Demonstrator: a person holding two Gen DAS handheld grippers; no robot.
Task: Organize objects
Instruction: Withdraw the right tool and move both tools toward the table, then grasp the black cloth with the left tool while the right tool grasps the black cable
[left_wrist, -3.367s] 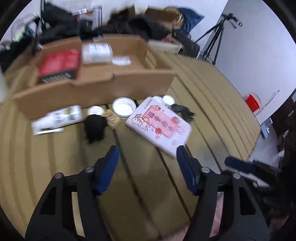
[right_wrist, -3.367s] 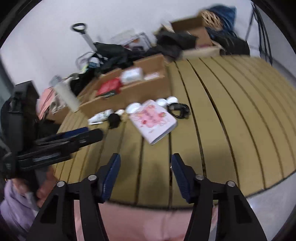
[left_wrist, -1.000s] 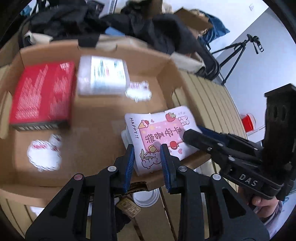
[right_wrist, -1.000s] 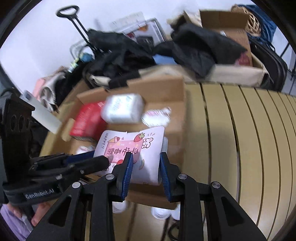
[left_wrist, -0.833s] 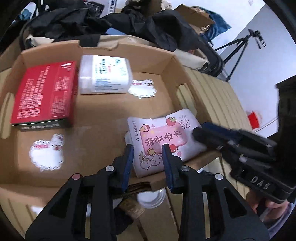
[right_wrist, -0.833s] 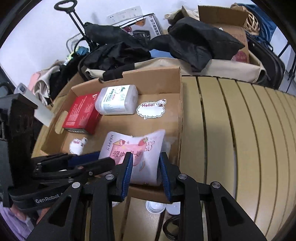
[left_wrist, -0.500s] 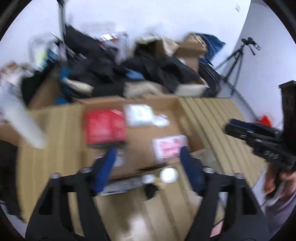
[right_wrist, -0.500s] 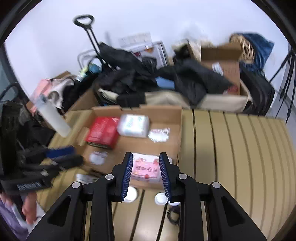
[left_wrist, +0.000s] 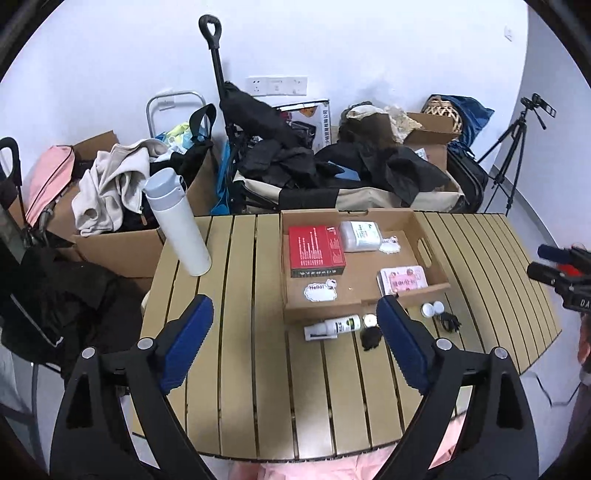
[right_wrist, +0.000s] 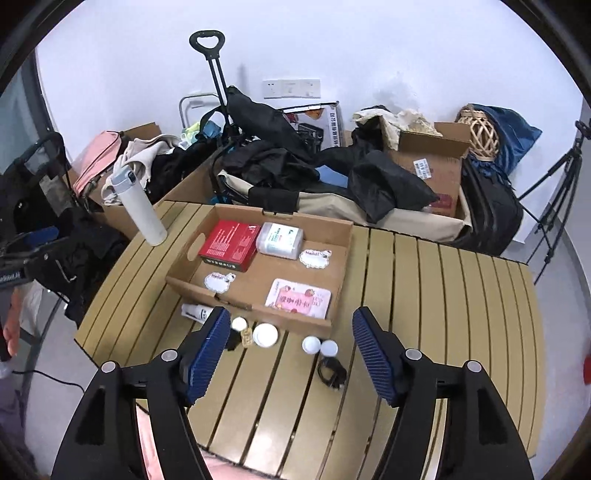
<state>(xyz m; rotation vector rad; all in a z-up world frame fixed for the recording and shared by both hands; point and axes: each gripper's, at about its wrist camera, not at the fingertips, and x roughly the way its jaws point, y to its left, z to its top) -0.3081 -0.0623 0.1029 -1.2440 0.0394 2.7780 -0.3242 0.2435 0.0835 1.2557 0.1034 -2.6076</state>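
Observation:
A shallow cardboard box (left_wrist: 428, 252) (right_wrist: 343, 236) stands on the slatted table. In it lie a pink pack (left_wrist: 403, 281) (right_wrist: 298, 298), a red box (left_wrist: 316, 251) (right_wrist: 229, 240) and a white wipes pack (left_wrist: 360, 236) (right_wrist: 280, 240). In front of the box lie a white tube (left_wrist: 332, 326) (right_wrist: 195, 312), white round lids (right_wrist: 265, 334), two small white caps (left_wrist: 432, 308) (right_wrist: 320, 345), a black lump (left_wrist: 370, 338) and a black cable (left_wrist: 448, 322) (right_wrist: 332, 369). My left gripper (left_wrist: 295, 345) and right gripper (right_wrist: 290, 350) are open, empty and held back above the table's near side.
A white thermos (left_wrist: 177, 227) (right_wrist: 137, 206) stands at the table's far left. Bags, clothes and cardboard boxes (right_wrist: 428, 162) crowd the floor behind the table. A tripod (left_wrist: 513, 147) stands at the right. The table (left_wrist: 251, 369) ends just below my fingers.
Both grippers held the pink pack over the box, let it go there, then opened wide and pulled back high above the table's near edge.

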